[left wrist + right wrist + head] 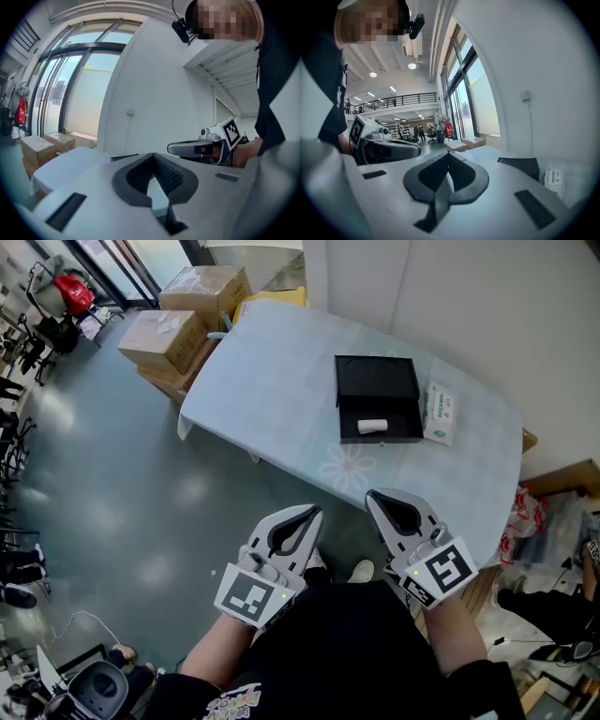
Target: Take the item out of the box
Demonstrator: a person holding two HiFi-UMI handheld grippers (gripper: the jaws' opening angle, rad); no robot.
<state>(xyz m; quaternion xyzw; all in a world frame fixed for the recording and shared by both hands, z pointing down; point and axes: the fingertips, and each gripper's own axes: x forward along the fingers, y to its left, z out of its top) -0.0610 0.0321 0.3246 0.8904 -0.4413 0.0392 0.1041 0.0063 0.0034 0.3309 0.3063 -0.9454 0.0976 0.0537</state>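
A black box (377, 381) lies open on the table (272, 381) with the pale blue cloth, its lid flipped back. A small white roll (373, 426) lies inside the box's near half. Both grippers hang in front of my body, short of the table's near edge and well away from the box. The left gripper (314, 512) is shut with nothing in it, its dark pads meeting at the tip (152, 155). Beside it, the right gripper (373, 495) is also shut and empty, its tip (448, 153) pointing toward the table. The box (520, 164) shows in the right gripper view too.
A white packet with green print (440, 414) lies just right of the box. Cardboard boxes (178, 329) are stacked on the floor beyond the table's left end. Bags and clutter (539, 517) sit on the floor at the right. A white wall runs behind the table.
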